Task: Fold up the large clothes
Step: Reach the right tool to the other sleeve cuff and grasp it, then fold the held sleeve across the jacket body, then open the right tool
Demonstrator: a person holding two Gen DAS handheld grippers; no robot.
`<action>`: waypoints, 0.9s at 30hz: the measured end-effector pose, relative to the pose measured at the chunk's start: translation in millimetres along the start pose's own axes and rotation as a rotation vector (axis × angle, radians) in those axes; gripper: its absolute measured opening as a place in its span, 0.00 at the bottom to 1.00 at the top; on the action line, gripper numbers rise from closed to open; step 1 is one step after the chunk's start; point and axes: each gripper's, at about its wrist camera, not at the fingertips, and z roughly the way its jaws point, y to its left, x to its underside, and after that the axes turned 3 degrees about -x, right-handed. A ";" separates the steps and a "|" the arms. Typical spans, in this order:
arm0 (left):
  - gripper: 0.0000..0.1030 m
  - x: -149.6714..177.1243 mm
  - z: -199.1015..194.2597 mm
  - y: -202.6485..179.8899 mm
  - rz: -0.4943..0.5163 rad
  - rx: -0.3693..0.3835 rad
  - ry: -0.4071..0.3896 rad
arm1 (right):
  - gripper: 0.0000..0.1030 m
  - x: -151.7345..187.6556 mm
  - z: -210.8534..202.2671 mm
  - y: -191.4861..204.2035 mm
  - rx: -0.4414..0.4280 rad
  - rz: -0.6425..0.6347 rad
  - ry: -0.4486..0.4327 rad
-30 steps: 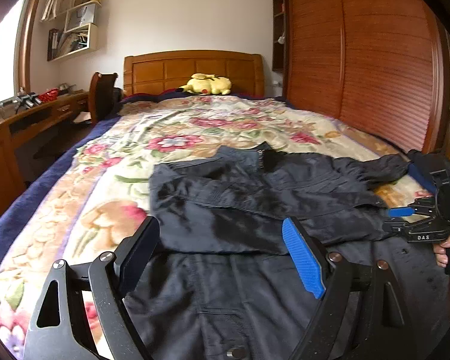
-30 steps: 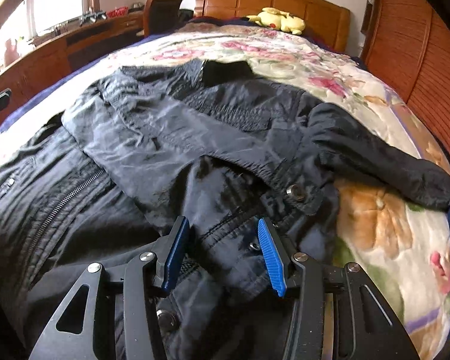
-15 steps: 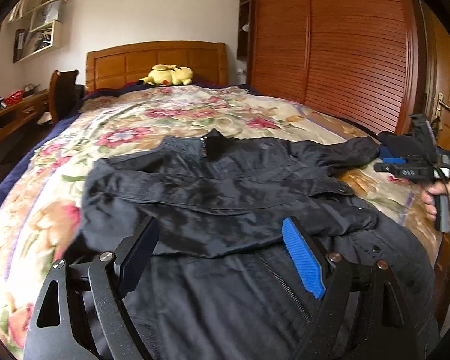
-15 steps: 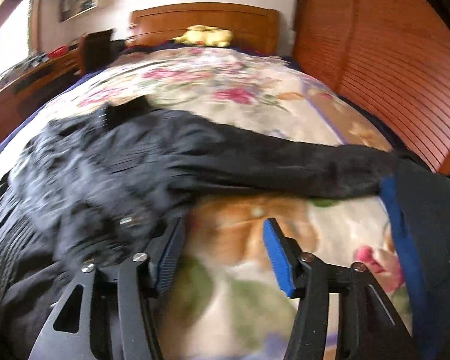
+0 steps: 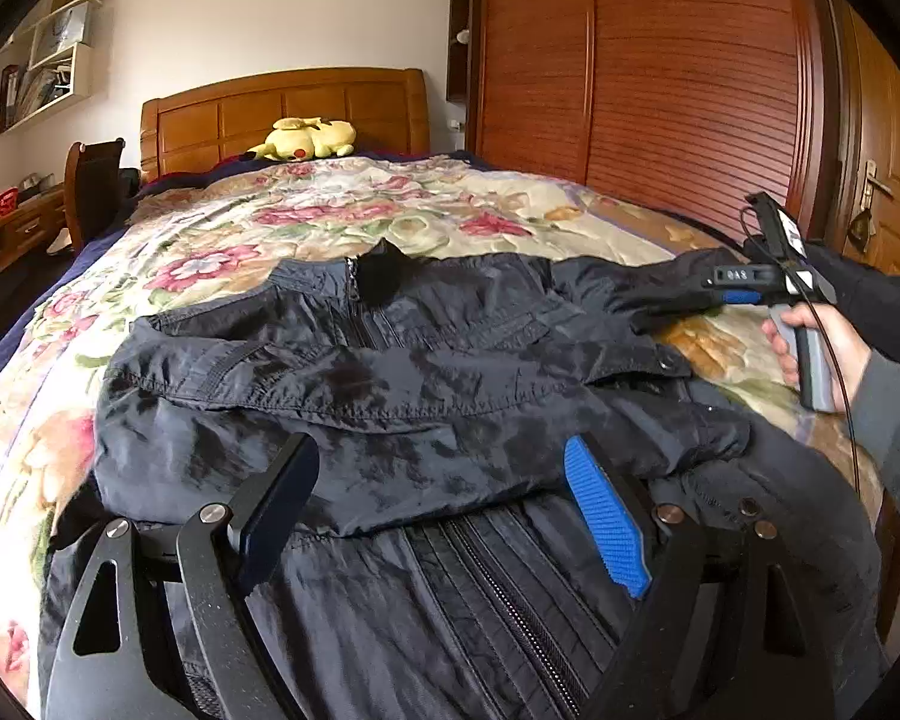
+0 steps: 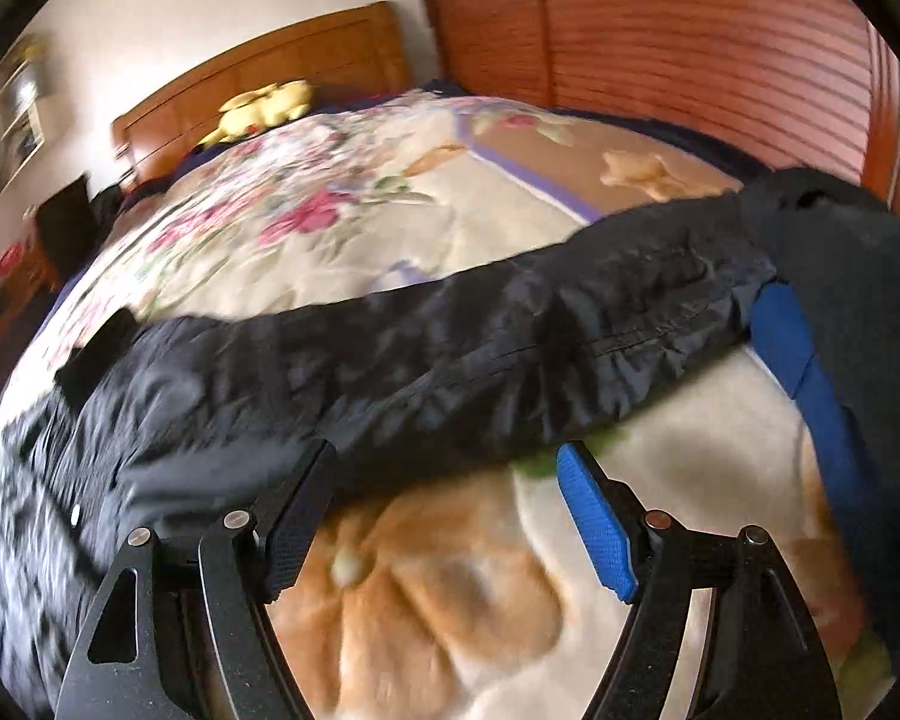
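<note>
A large black zip jacket (image 5: 426,396) lies spread on the flowered bed, its left sleeve folded across the chest. My left gripper (image 5: 444,468) is open and empty, hovering over the jacket's middle. The jacket's right sleeve (image 6: 510,348) stretches out across the bedspread toward the bed's right edge. My right gripper (image 6: 444,468) is open and empty, just in front of that sleeve; it also shows in the left wrist view (image 5: 690,297) beside the sleeve's end, held by a hand.
A flowered bedspread (image 5: 342,210) covers the bed, with a yellow plush toy (image 5: 303,138) by the wooden headboard. A wooden wardrobe (image 5: 660,78) stands along the right side. A chair and desk (image 5: 90,192) stand left. Dark and blue cloth (image 6: 810,372) lies at the bed's right edge.
My right gripper left the jacket's front and swung right to the outstretched sleeve. My left gripper's view turned right over the jacket. Both stayed open.
</note>
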 end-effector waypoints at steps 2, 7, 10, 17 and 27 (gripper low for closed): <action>0.82 1.5 2.8 -1.5 0.008 0.001 0.010 | 0.75 -3.1 13.5 -5.7 0.010 0.046 0.023; 0.82 2.8 4.7 -1.2 0.006 0.012 0.020 | 0.75 -8.7 41.3 -5.9 0.048 0.101 0.059; 0.82 2.7 6.8 0.2 0.000 0.020 0.028 | 0.75 -14.2 54.3 -6.9 0.070 0.097 0.067; 0.82 2.9 10.3 1.8 -0.005 0.026 0.038 | 0.51 -25.1 65.1 8.1 0.081 0.026 0.071; 0.82 1.8 2.7 5.3 -0.019 0.028 0.014 | 0.04 -39.6 56.8 57.1 0.130 -0.227 0.053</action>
